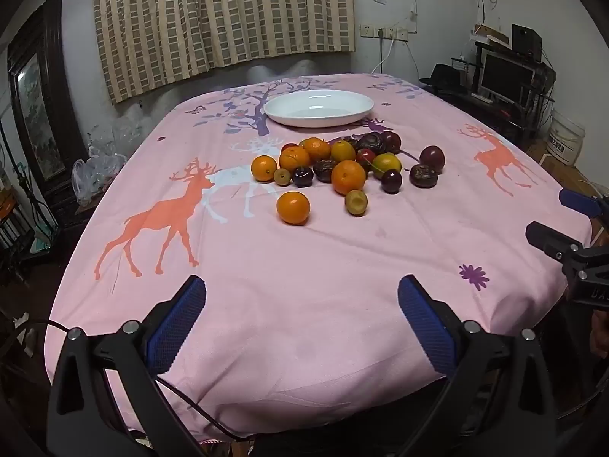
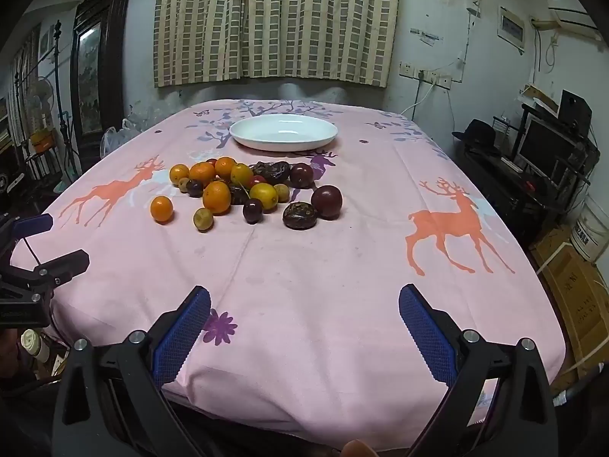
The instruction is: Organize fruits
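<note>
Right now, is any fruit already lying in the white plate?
No, the white plate holds nothing, and the fruits all lie on the pink tablecloth in front of it.

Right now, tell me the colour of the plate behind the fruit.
White, plain plate; clearest in the right wrist view.

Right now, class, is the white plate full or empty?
Empty: the white plate shows bare inside; every fruit lies on the tablecloth.

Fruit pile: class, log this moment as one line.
left gripper open, empty | right gripper open, empty | fruit pile on tablecloth | white plate empty, behind pile | no fruit moved yet
</note>
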### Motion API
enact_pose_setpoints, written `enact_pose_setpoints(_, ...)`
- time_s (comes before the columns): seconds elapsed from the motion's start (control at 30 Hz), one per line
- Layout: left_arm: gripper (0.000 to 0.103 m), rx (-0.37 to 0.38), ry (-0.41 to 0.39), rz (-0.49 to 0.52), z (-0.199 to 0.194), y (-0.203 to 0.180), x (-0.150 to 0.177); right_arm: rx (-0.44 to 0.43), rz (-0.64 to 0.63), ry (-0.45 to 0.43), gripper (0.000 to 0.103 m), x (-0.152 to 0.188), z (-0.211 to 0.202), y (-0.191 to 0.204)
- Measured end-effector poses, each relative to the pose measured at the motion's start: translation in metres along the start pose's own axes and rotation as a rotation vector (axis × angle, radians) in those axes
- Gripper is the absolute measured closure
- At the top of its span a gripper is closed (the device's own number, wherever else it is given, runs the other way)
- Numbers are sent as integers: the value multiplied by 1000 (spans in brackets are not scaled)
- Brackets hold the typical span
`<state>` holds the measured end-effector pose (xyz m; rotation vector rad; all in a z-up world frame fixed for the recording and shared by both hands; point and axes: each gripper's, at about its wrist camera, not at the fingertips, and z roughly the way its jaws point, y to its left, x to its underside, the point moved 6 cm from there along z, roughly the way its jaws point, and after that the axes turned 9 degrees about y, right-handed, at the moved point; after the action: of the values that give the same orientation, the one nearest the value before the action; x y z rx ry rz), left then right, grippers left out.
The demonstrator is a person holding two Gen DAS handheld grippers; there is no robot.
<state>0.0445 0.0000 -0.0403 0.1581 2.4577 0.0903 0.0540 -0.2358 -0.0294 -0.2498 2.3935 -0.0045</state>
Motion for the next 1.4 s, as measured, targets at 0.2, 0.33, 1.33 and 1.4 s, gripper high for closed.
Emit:
enact_pose_setpoints(0.2,4,11,7,-9,1,0,0,13,-9,-12,4,0,1,0)
enact_pose_setpoints(0.33,4,15,7,-13,1,1,1,14,-5,-8,4,1,-3,0)
enact_pose_setpoints(1.33,4,21,24,-21,7,2,4,6,-18,2,4,1,1,2)
enact_pose_setpoints(1.4,4,21,24,-22,7,2,4,5,-18,2,4,1,1,2)
